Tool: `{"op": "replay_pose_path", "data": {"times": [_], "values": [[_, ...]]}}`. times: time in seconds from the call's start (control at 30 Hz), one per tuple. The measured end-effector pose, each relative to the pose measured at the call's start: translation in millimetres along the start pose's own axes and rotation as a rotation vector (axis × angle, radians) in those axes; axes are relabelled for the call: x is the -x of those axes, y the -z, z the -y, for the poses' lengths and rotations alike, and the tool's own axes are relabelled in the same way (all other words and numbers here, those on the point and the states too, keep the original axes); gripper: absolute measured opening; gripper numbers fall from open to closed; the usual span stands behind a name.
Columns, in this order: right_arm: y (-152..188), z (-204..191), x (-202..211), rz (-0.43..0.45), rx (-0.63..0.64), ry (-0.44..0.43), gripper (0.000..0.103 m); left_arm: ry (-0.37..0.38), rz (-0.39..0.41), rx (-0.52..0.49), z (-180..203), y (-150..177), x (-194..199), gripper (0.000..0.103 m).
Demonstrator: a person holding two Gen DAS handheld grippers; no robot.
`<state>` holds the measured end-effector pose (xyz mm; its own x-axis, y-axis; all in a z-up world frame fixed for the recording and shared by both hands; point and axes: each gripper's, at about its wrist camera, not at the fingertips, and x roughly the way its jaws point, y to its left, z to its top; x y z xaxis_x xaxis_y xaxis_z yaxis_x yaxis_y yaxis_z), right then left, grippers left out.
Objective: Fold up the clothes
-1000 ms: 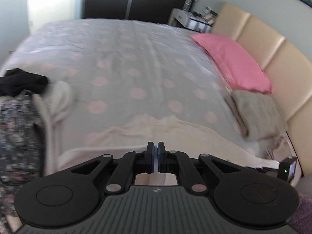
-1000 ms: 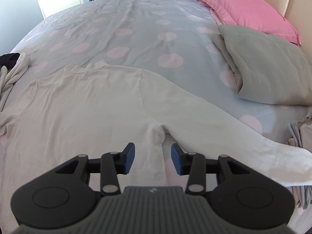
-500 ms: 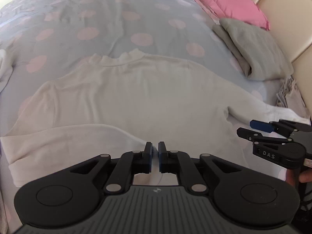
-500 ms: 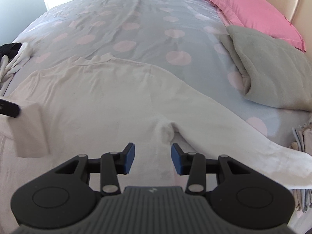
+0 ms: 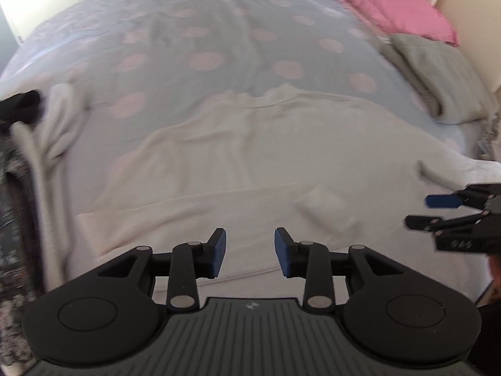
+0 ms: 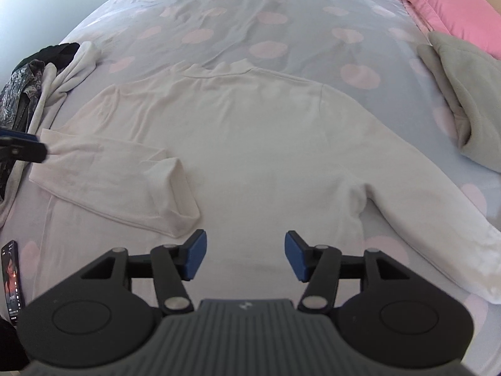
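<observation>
I see the cream long-sleeved top (image 6: 266,144) lying flat on the spotted bedcover (image 6: 256,22), collar toward the far side of the bed, body spread wide. In the right wrist view its left sleeve (image 6: 125,185) is folded across the lower body of the top, cuff end near the middle; the right sleeve (image 6: 432,228) lies stretched out toward the right edge of the bed. My left gripper (image 5: 250,252) has just been opening: its blue pads stand apart above the fabric with nothing between them. My right gripper (image 6: 245,258) has also just been opening wider, jaws well apart, nothing clamped, hovering over the lower middle of the top. From the left wrist view the right gripper (image 5: 438,211) shows at the right edge, near the armpit region of the top. A folded grey garment (image 6: 469,106) sits by the pink pillow (image 6: 444,6) on the right. A heap of unfolded clothes (image 6: 47,75) lies at the left edge of the bed. A phone (image 6: 12,282) rests on the bedcover at lower left. The left wrist view is motion-blurred, so fine fabric detail there is unreadable.
</observation>
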<state>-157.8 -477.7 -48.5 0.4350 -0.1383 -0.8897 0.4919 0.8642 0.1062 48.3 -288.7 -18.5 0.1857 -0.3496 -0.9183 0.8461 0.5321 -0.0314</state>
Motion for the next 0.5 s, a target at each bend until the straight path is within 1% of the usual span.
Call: {"op": "replay_pose_path", "data": {"times": [0.13, 0.23, 0.3, 0.4, 0.5], "values": [[-16, -25, -18, -0.007, 0.085, -0.025, 0.059, -0.043, -0.022, 0.066, -42, 18, -9, 0.033], [-33, -44, -29, 0.005, 0.152, -0.012, 0.058, -0.062, -0.023, 0.114, -65, 26, -20, 0.033], [-50, -51, -36, -0.008, 0.134, -0.034, 0.056, -0.058, -0.032, 0.147, -78, 28, -27, 0.033], [-73, -56, -45, -0.008, 0.050, -0.091, 0.056, -0.049, -0.025, 0.160, -86, 27, -30, 0.033], [-83, -59, -61, -0.014, 0.014, -0.103, 0.056, -0.037, -0.019, 0.164, -87, 24, -32, 0.033]]}}
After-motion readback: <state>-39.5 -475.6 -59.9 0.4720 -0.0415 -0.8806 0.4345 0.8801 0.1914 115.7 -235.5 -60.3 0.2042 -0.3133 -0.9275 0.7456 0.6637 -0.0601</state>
